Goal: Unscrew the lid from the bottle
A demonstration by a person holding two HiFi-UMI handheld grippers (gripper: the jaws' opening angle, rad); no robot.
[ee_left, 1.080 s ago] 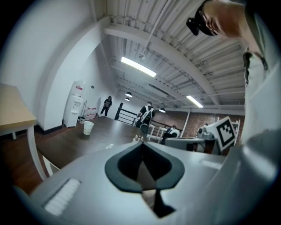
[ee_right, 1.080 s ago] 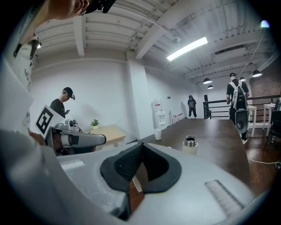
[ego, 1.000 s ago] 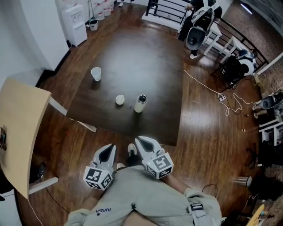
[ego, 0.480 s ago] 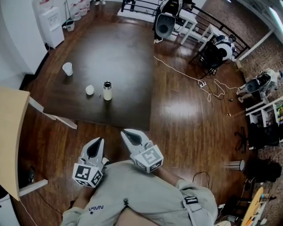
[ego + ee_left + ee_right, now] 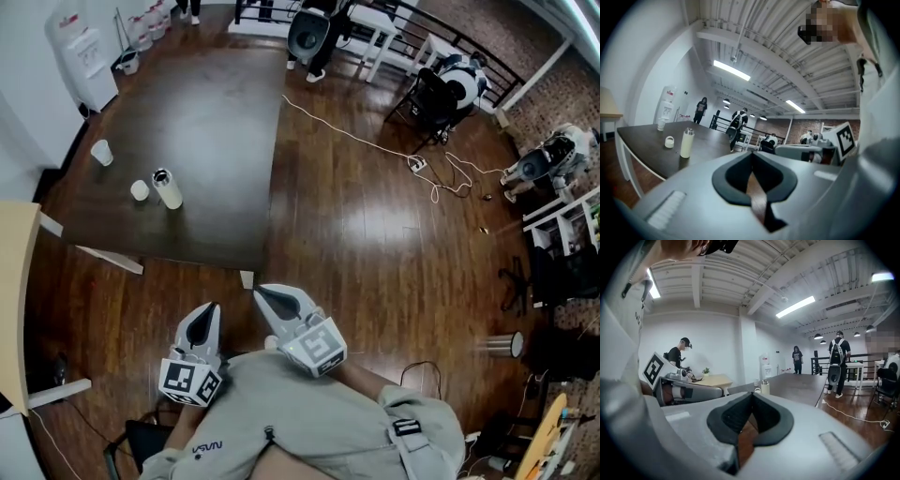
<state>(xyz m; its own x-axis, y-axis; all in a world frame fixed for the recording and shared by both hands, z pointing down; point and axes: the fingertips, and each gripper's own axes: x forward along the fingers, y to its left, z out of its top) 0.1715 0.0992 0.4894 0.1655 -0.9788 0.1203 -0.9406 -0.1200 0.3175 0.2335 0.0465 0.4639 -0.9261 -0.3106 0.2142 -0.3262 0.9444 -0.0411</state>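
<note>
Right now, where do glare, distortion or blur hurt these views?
Head view: fisheye bending, light glare on the glossy brown wooden floor. Left gripper view: dark vignette, foreground soft, cream cylindrical bottle fairly sharp. Right gripper view: same vignette, bottle tiny.

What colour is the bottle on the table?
The bottle is cream white with a greyish top; the left gripper view shows it best.

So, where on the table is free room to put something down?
Bare: the stretch between the bottle and the right edge of the table, and its far end. Crowded: the left side, where cup, lid and bottle stand close.
</note>
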